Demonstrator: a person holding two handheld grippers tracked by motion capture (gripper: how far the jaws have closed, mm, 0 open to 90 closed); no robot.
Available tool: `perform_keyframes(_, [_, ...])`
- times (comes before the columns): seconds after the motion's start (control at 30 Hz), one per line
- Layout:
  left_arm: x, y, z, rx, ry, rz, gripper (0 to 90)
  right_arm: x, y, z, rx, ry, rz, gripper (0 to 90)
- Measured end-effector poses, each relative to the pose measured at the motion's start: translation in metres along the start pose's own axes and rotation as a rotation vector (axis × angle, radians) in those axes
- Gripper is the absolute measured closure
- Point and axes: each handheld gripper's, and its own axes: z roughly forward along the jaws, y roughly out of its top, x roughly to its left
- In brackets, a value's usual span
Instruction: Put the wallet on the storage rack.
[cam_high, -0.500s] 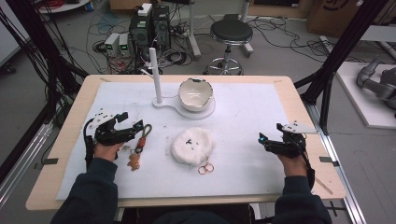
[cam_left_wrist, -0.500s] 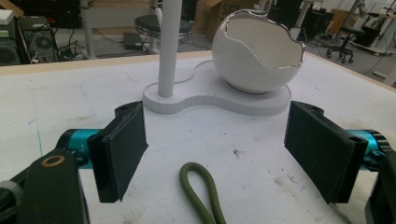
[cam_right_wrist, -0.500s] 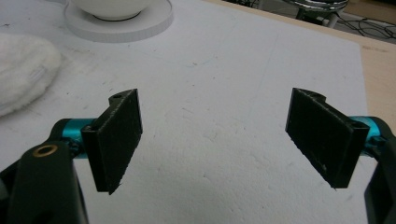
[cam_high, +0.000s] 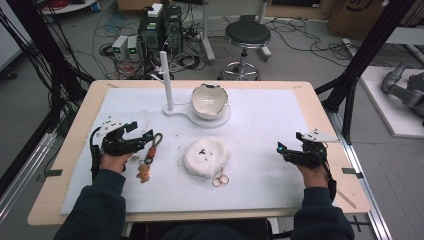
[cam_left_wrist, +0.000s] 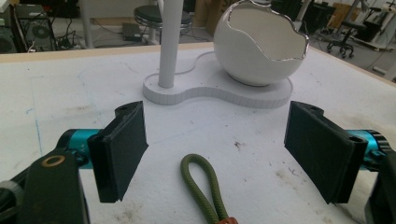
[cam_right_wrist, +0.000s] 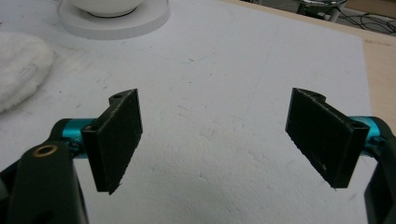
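Little has moved since the earlier frame: both hands sit at about the same spots, left gripper (cam_high: 145, 139) maybe nudged slightly toward the cord loop, right gripper (cam_high: 281, 149) unchanged. Left gripper at 9 o'clock on the worktop (cam_high: 75, 200), fingers (cam_left_wrist: 122, 149) spread wide, released, nothing between them. Olive cord loop (cam_left_wrist: 201, 186) lies flat on the white mat (cam_high: 270, 125) in the gap between the left fingers, nearer the camera, not touched by either pad; an orange collar (cam_left_wrist: 228, 220) joins it at the bottom edge of the left gripper view. In the high view the same keychain (cam_high: 150, 152) runs from the loop at the gripper tip down toward 6 o'clock, ending in a small tan charm (cam_high: 144, 173) beside the left hand (cam_high: 116, 161). Right gripper at 3 o'clock, fingers (cam_right_wrist: 117, 140) also spread wide, released, bare mat between them. Fluffy white pad (cam_high: 206, 156) at centre, two small rings (cam_high: 220, 180) touching its 6 o'clock edge. White stand (cam_high: 180, 111) with upright post (cam_high: 166, 80) at 12 o'clock, cracked-egg bowl (cam_high: 210, 100) sitting on its round base. Right hand (cam_high: 312, 172) holds its gripper well apart from pad and rings.
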Motion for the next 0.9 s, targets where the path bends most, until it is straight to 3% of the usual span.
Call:
perform_keyframes(0.27, [-0.006, 0.001, -0.001, 0.015, -0.016, 0.010, 23.1, 0.001, 0.001, 0.002, -0.002, 0.020, -0.004, 18.8])
perform_keyframes(0.37, [-0.010, 0.000, -0.003, 0.003, -0.037, -0.012, 23.1, 0.005, 0.002, 0.003, 0.002, 0.040, 0.003, 18.8])
perform_keyframes(0.5, [-0.018, -0.002, 0.000, 0.015, -0.077, -0.005, 23.8, 0.015, 0.006, 0.006, 0.001, 0.072, -0.003, 18.8])
perform_keyframes(0.73, [-0.030, -0.005, 0.013, 0.076, -0.118, 0.012, 25.7, 0.025, 0.009, 0.016, 0.027, 0.095, -0.032, 19.0])
perform_keyframes(0.9, [-0.047, -0.006, 0.028, 0.123, -0.161, 0.035, 25.8, 0.026, 0.009, 0.020, 0.040, 0.117, -0.034, 19.0])
